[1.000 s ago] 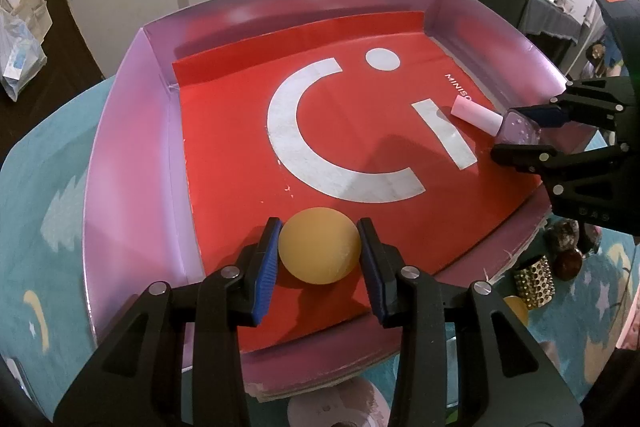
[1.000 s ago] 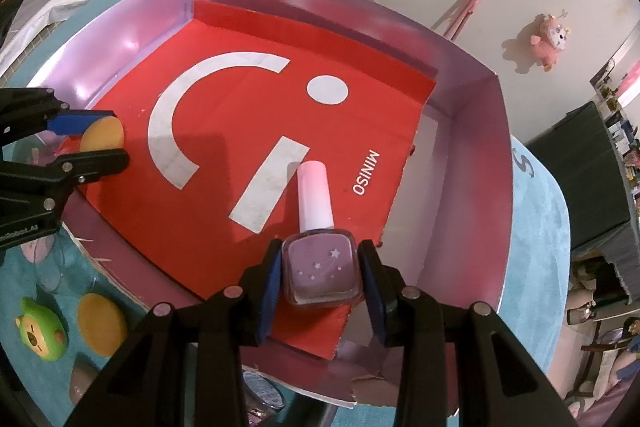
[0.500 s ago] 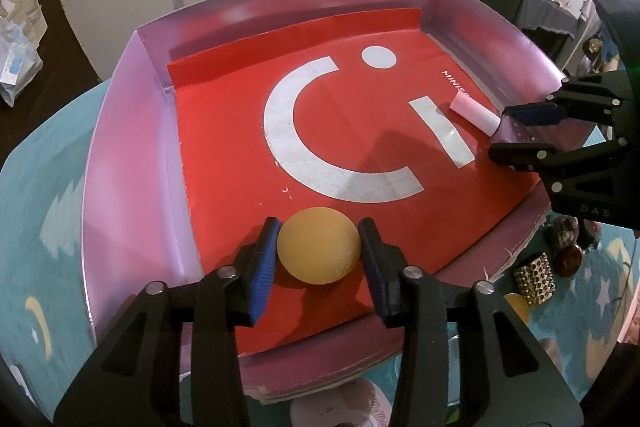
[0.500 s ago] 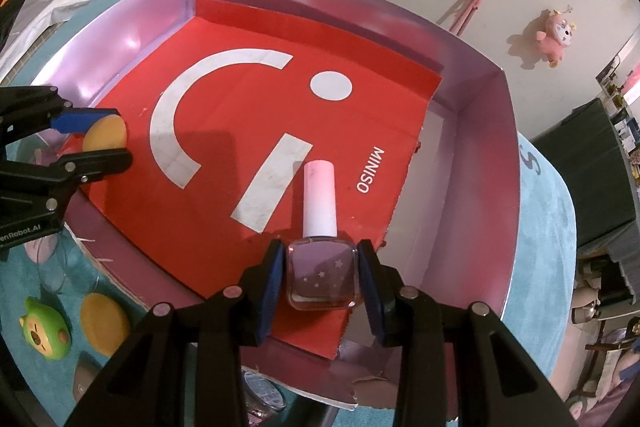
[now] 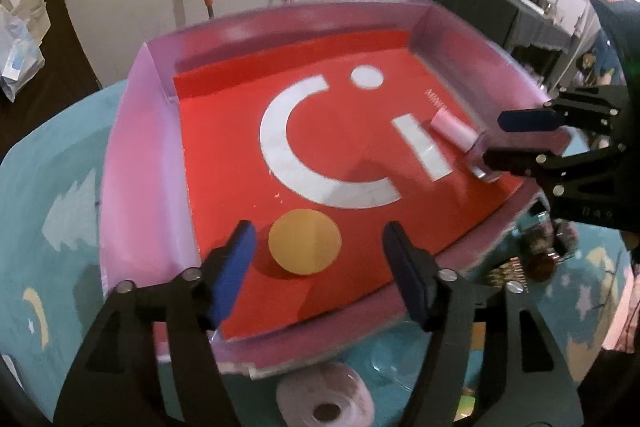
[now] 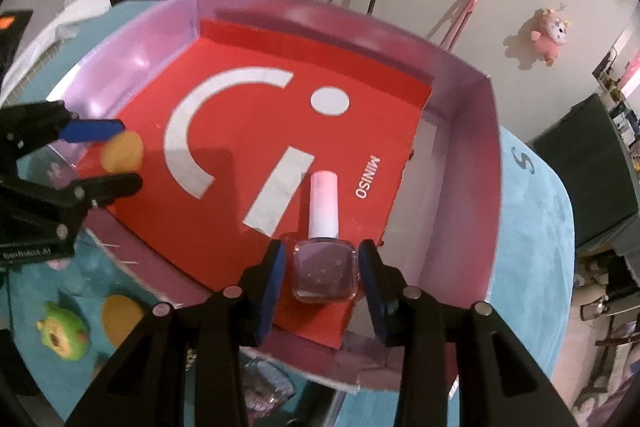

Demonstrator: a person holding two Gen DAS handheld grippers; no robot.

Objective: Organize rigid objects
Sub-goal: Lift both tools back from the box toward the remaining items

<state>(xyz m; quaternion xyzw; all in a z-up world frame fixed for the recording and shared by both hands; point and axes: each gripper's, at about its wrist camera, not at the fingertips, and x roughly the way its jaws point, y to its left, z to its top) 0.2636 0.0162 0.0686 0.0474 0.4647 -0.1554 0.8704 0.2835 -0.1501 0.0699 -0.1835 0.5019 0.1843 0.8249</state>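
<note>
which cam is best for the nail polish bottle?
Right wrist view: the nail polish bottle lies centred and whole, glass body and pink cap, between the opening jaws of the right hand-held gripper. Left wrist view shows it small at the edge, body mostly hidden by that gripper.

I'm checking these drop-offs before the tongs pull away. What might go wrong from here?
The left tongs are opening around the yellow disc, which sits closer to one pad and may get nudged. The right tongs are opening too; the bottle lies close between their pads and near the tray edge, so it may get dragged.
</note>
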